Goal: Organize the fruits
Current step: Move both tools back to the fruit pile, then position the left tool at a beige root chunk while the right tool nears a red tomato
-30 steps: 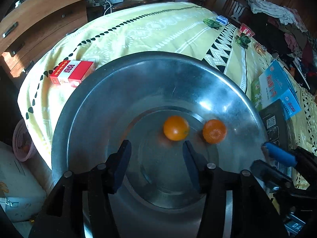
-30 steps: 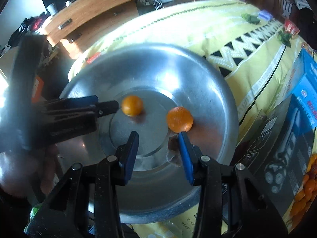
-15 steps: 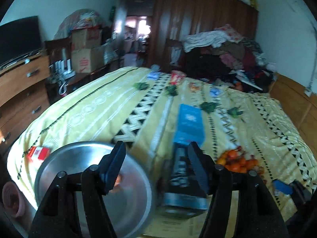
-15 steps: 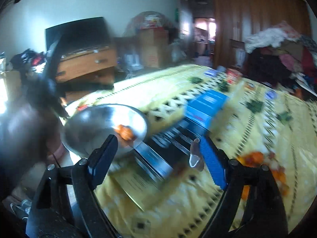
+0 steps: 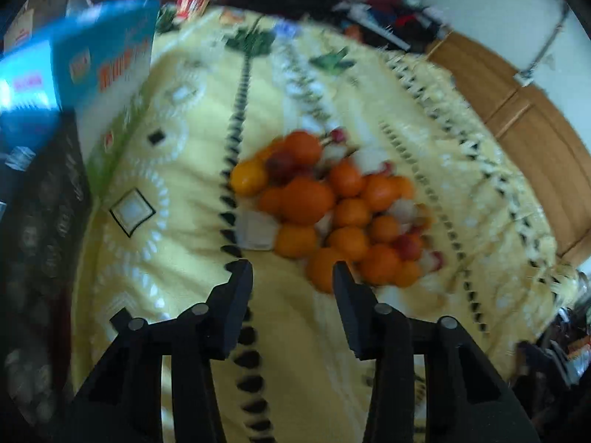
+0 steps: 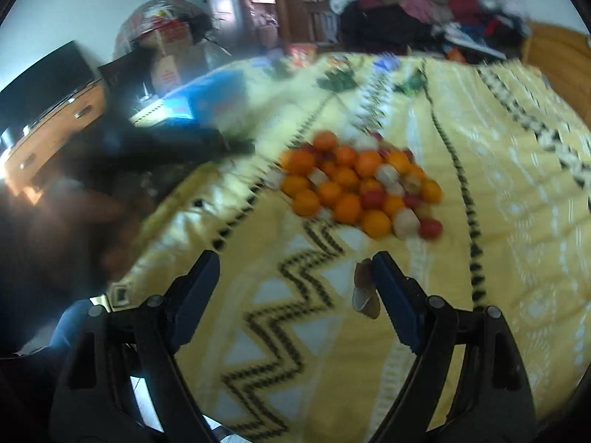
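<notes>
Pointing at: both grippers aim down toward one fruit pile [image 5: 332,206] on the yellow patterned bedspread [image 5: 166,192]; both views are blurred.
Landmark: the fruit pile, a heap of orange citrus with a few small red fruits and pale pieces mixed in, lying directly on the bedspread.
Left gripper [image 5: 291,277]: its black fingers stand just short of the near edge of the pile; the jaws are closing, with only bedspread between them. The right-hand fingertip sits in front of the nearest orange fruit [image 5: 321,269]; contact cannot be told.
Right gripper [image 6: 295,269]: blue-padded fingers spread wide, nothing gripped between them, on the near side of the pile and clearly apart from it. A small pale scrap [image 6: 364,288] shows at the inner face of one blue pad [image 6: 395,302]; what it is cannot be told.
Fruit pile in the right wrist view [image 6: 354,184]: beyond the fingertips, toward the middle of the bedspread.
Blue box [image 5: 103,55]: left of the pile, well apart from it.
Dark box [image 5: 40,199]: left of the pile, nearer the camera than the blue box.
Dresser [image 6: 48,129]: far left of the pile, off the bedspread.
</notes>
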Tool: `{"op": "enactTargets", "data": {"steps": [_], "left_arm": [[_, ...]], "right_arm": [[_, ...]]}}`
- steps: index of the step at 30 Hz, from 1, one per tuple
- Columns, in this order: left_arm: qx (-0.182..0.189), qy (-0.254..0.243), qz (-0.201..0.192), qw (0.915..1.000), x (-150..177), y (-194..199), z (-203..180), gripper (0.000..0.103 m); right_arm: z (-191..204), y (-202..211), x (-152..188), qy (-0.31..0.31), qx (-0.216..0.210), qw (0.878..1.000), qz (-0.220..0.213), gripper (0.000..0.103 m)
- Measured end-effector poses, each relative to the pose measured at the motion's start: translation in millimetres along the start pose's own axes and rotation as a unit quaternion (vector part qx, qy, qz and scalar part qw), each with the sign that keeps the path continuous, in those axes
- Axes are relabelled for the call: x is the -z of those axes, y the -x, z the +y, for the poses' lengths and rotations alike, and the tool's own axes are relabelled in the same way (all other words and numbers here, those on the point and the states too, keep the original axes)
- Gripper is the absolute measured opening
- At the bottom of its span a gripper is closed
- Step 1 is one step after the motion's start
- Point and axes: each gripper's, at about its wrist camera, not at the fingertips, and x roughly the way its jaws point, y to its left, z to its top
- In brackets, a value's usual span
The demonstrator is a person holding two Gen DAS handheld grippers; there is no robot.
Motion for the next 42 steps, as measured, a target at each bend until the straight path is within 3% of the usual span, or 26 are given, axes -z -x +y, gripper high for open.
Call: {"op": "enactTargets", "data": {"steps": [8, 12, 14, 17, 23, 29, 31, 34, 42], "left_arm": [[-0.057, -0.047, 0.012, 0.9972, -8, -42, -1, 0.043], [-0.102, -0.011, -0.023, 0.9944, -16, -33, 17, 0.052], [-0.112, -0.016, -0.039, 0.9927, -16, -26, 17, 0.05], [-0.099, -0.045, -0.037, 0.9934, -12, -29, 8, 0.05], [-0.088, -0.028, -0.031, 0.9953, -14, -43, 9, 0.052], [-0.055, -0.031, -0.019, 0.9978, -11, -49, 3, 0.04], [-0.04, -0.015, -0.016, 0.999, -13, -51, 9, 0.03], [-0.034, -0.017, -0.016, 0.9992, -12, -51, 8, 0.029], [-0.028, -0.044, -0.04, 0.9978, 2, -11, -5, 0.029]], "right_arm": [[-43, -18, 15, -0.037, 0.002, 0.999, 0.021, 0.085], [-55, -23, 15, -0.046, 0.0, 0.999, 0.021, 0.085], [-58, -23, 14, -0.048, -0.002, 0.999, 0.016, 0.085], [-59, -26, 14, -0.048, -0.004, 0.999, 0.017, 0.085], [-63, -32, 15, -0.054, -0.004, 0.998, 0.02, 0.085], [-68, -37, 20, -0.058, -0.005, 0.998, 0.03, 0.085], [-70, -38, 19, -0.06, -0.007, 0.998, 0.03, 0.085], [-70, -38, 18, -0.061, -0.008, 0.998, 0.028, 0.084], [-88, -36, 7, -0.069, 0.014, 0.997, 0.016, 0.082]]}}
